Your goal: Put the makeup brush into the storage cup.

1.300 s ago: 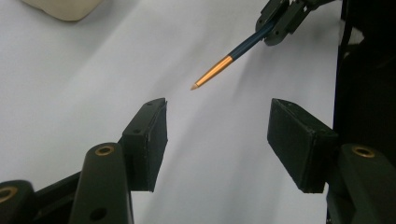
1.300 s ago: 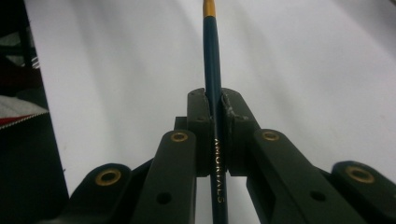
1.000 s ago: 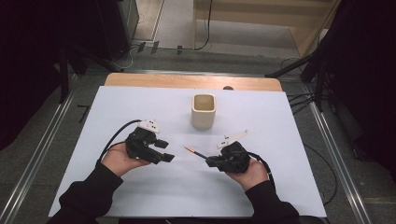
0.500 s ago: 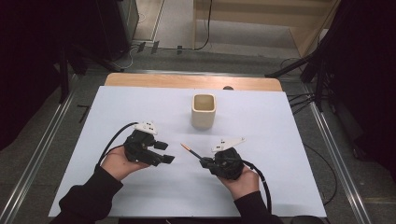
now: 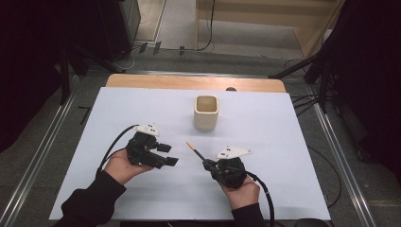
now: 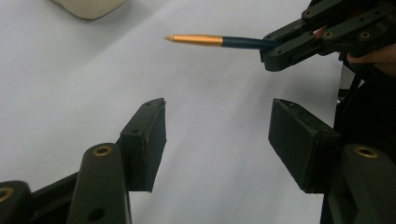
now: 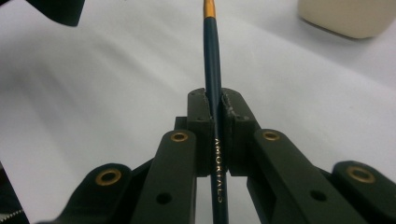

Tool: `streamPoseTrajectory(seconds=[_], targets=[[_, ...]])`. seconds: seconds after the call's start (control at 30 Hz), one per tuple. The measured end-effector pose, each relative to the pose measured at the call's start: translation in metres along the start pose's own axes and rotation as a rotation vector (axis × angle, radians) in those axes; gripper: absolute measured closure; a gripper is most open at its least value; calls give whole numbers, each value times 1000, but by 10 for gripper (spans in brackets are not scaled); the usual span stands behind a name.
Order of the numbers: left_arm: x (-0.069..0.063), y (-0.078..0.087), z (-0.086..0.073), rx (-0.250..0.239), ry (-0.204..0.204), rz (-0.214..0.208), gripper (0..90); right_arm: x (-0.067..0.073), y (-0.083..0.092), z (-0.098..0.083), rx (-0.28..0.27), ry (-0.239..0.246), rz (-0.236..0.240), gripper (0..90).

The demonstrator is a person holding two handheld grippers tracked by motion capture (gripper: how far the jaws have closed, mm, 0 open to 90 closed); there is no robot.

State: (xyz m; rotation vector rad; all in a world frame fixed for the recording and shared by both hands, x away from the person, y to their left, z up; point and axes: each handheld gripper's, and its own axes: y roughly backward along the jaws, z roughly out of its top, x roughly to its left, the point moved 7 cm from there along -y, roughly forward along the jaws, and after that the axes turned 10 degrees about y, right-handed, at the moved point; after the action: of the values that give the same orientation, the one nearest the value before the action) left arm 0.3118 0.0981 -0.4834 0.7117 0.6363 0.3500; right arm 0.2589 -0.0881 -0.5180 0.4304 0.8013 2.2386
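With pencil (image 7: 212,70) clamped in right hand-held gripper (image 5: 206,163): held above white surface (image 5: 283,142), tip raised.
Dark blue barrel pinched between closed jaws, orange-gold tip aimed toward cream cup (image 5: 206,112), well apart from it. Left hand-held gripper (image 5: 166,155) set near the pencil tip, jaws apart, nothing between pads (image 6: 149,140). Both hand-held grippers carried by hands entering from the near edge; cup upright at centre of surface.
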Motion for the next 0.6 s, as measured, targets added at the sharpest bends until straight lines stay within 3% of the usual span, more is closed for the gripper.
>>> streamPoseTrajectory(seconds=[0.17,0.6], targets=[[-1,-1,0,-6,-4,2,367,3,0,-4,-46,-46,-5,843],[-5,-7,2,-30,19,-7,365,16,-3,-14,-138,-63,-67,843]])
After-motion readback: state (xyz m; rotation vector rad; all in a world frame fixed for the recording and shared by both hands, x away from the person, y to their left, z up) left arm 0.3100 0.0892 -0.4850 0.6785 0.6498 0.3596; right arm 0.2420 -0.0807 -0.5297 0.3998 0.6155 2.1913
